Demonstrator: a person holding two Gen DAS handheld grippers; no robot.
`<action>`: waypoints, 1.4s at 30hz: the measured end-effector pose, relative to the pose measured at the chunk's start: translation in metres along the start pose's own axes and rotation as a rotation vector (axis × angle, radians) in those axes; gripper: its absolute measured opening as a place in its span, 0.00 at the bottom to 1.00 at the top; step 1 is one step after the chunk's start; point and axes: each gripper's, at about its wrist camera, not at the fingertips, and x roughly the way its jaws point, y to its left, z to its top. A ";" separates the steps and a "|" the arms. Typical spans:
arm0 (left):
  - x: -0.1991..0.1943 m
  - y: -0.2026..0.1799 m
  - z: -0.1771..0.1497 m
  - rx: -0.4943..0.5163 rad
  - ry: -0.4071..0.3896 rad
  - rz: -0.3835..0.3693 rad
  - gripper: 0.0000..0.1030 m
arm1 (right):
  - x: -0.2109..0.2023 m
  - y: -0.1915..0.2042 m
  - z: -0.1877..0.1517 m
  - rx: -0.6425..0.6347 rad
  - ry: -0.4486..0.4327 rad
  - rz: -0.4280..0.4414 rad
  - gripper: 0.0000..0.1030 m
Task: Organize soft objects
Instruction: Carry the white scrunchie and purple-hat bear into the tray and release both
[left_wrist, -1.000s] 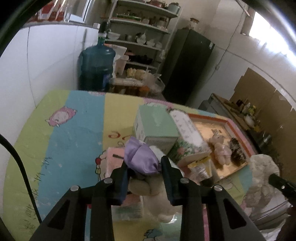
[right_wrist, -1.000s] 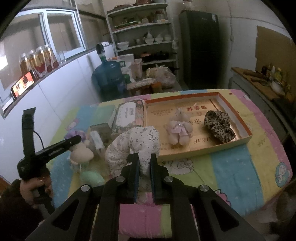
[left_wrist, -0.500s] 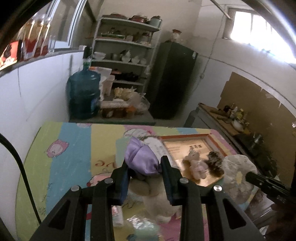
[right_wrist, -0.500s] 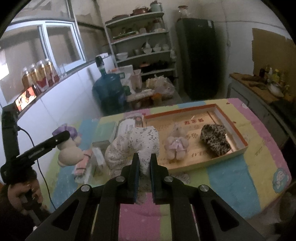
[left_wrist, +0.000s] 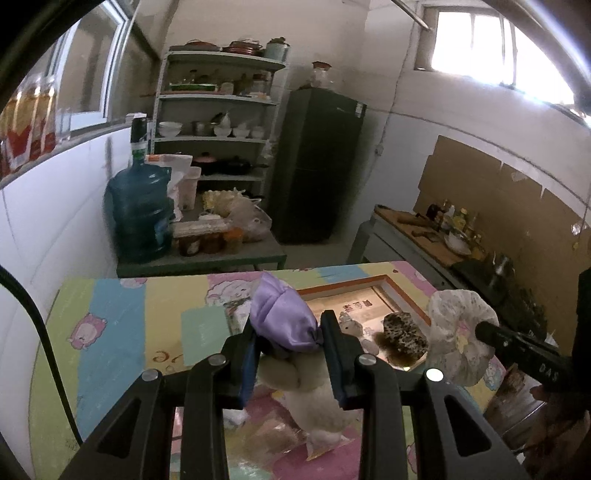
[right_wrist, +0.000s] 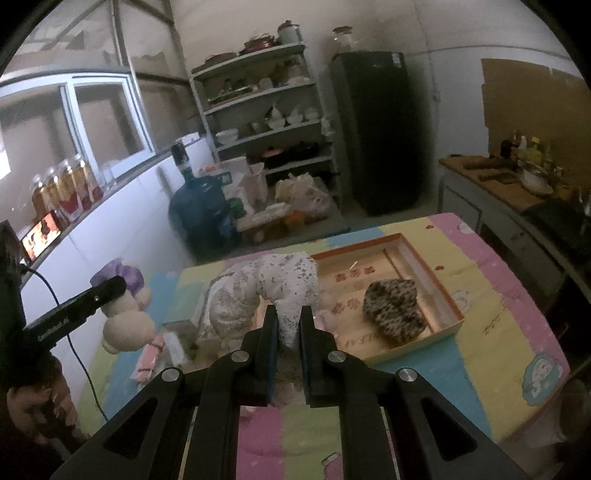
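Cream plush, capped with a shiny lilac satin bonnet, fills the jaws of the left gripper (left_wrist: 288, 345): this cream plush toy with the lilac satin cap (left_wrist: 282, 321) is clamped between the two black fingers and hangs clear above the pastel striped cartoon-print tablecloth (left_wrist: 110, 332). Beneath it on the cloth lie a pale green flat box (left_wrist: 201, 332) and some small pink packets (right_wrist: 149, 356). Further right, the right gripper (right_wrist: 288, 328) is pinched tight on one end of a white curved cushion with a small floral print (right_wrist: 269, 284), which is held up off the table, just left of a shallow orange-rimmed cardboard tray (right_wrist: 436, 273). Inside that tray rest a small pinkish plush toy (left_wrist: 349, 326), mostly hidden, and a leopard-print fabric scrunchie (right_wrist: 393, 308).
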 end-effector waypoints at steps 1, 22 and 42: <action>0.003 -0.005 0.002 0.006 0.001 0.001 0.32 | 0.000 -0.003 0.001 0.002 -0.002 0.000 0.10; 0.066 -0.089 0.020 0.050 0.042 -0.042 0.32 | 0.018 -0.087 0.040 0.035 -0.028 0.008 0.10; 0.151 -0.129 0.040 0.051 0.094 -0.002 0.32 | 0.071 -0.139 0.076 0.036 -0.010 0.042 0.10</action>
